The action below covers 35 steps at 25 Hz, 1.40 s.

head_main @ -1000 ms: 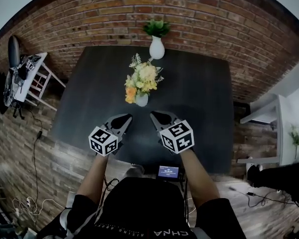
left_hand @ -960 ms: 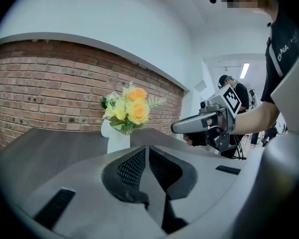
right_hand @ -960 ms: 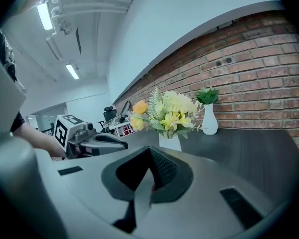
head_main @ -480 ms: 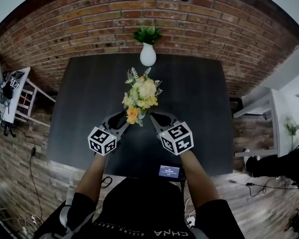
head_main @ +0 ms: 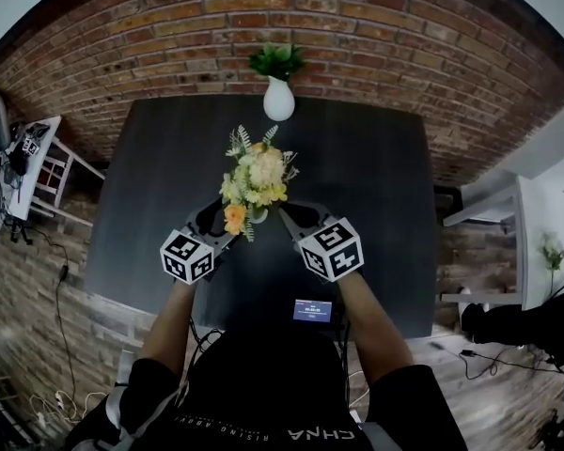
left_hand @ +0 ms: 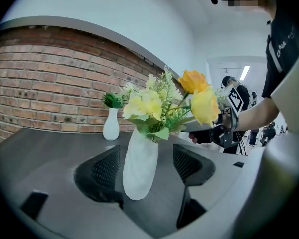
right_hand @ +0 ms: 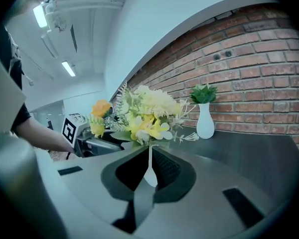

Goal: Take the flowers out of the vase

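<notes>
A bouquet of yellow, cream and orange flowers [head_main: 254, 178] stands in a small white vase [left_hand: 139, 166] on the dark table [head_main: 376, 205]. My left gripper [head_main: 210, 220] has its jaws opening, one on each side of the vase, and a gap shows on both sides. My right gripper [head_main: 285, 216] is shut just right of the vase, with nothing in it. In the right gripper view only a sliver of the vase [right_hand: 150, 176] shows past the shut jaws, with the flowers [right_hand: 144, 111] above.
A second white vase with a green plant [head_main: 278, 99] stands at the table's far edge by the brick wall. A small screen [head_main: 311, 310] sits at the near edge. A white side table [head_main: 23, 158] stands to the left and a white shelf [head_main: 536, 242] to the right.
Both grippers have moved forward up to the vase. The left jaws, shut before, have spread open around the vase. The right jaws stayed shut.
</notes>
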{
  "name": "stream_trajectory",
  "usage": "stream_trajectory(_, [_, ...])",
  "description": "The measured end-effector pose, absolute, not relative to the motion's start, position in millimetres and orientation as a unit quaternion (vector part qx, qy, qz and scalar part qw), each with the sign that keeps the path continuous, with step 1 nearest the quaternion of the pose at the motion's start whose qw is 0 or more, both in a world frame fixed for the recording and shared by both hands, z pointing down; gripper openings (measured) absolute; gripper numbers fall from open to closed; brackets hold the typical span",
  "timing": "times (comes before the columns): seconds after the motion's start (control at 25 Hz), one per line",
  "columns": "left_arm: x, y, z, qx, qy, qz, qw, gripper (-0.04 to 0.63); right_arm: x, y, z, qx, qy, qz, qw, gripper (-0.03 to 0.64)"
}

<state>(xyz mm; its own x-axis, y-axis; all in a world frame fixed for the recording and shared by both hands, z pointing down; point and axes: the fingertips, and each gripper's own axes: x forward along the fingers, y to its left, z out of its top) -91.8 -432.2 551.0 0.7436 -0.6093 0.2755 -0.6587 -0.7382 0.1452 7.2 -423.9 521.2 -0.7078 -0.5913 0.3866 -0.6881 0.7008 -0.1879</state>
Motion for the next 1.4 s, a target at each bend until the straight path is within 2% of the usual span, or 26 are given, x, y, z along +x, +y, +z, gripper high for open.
stream_trajectory(0.24, [-81,-444,560,0.929,-0.329,0.136,0.105,0.316,9,-431,525,0.331,-0.918,0.168,0.14,0.008])
stream_trajectory(0.6, [-64,-459,565,0.937,-0.304,0.151,0.086,0.316,-12,-438,527,0.252,-0.945,0.135,0.158,0.241])
stream_trajectory(0.84, [-62,-465,567,0.938,-0.303,0.154,0.071,0.313,-24,-450,531,0.223,-0.951,0.098,0.19,0.242])
stream_trajectory(0.88, [-62,-465,567,0.938,-0.302,0.157,0.067,0.293,-27,-452,530,0.222,-0.952,0.094,0.19,0.242])
stream_trajectory(0.92, [-62,-465,567,0.938,-0.3,0.161,0.062,0.268,-29,-454,529,0.222,-0.953,0.09,0.188,0.242])
stream_trajectory(1.4, [-58,-463,570,0.933,-0.304,0.183,0.05,0.267,-49,-473,518,0.261,-0.953,0.092,0.124,0.239])
